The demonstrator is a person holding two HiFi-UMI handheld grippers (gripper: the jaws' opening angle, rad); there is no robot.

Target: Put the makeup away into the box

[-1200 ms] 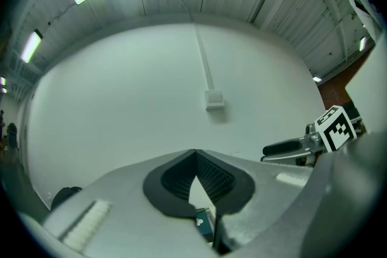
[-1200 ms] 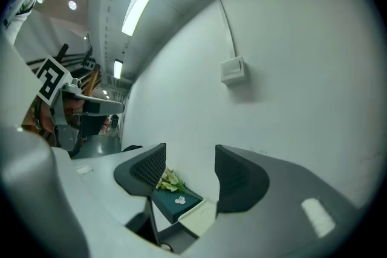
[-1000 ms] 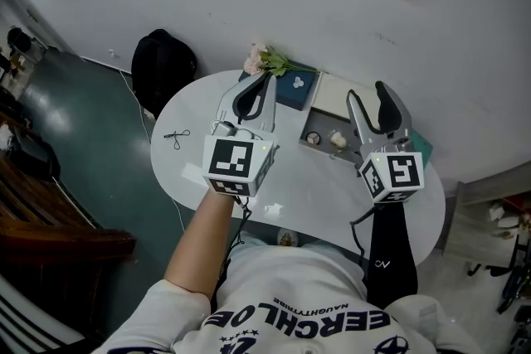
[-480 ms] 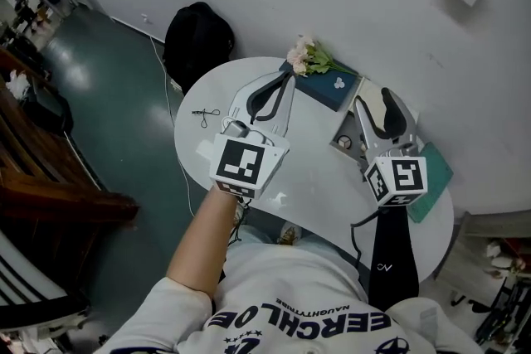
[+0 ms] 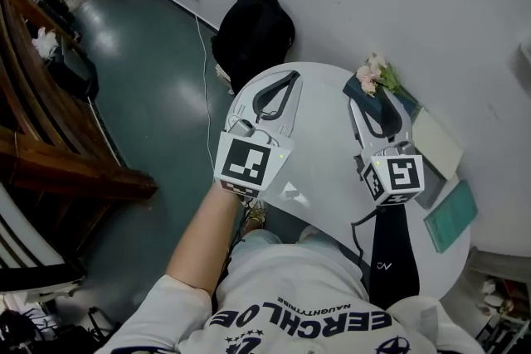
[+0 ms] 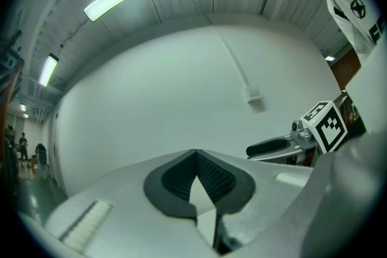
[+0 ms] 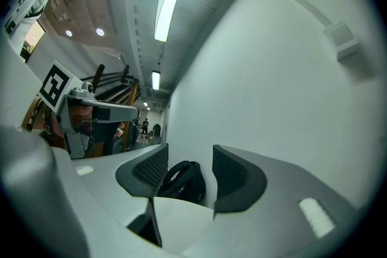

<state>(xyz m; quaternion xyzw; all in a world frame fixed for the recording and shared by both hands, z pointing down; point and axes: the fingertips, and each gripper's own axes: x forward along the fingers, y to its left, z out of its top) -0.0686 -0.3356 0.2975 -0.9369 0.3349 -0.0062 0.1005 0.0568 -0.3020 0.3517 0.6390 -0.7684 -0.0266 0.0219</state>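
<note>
1 black backpack [image 5: 255,33] (floor [image 5: 141,95]) — pink flowers [image 5: 371,75]

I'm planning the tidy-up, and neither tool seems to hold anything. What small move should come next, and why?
Probably swing the right tool toward the cream box on its right. Its jaws stand open and empty, the left tool is shut and empty, and both sit over bare table.

The marker cube [image 5: 392,178] of the right gripper [image 5: 377,108] hid most of the grey tray [image 5: 432,190]. Only a sliver showed, and its contents could not be seen. That gripper and the flowers [image 5: 371,75] covered part of the dark blue book [image 5: 404,98]. The person's torso [image 5: 303,286] hid the near edge of the table [image 5: 323,137]. In the right gripper view, the jaws hid the sides of the backpack [image 7: 181,181]. Distant figures [image 6: 23,145] were too small to tell.
</note>
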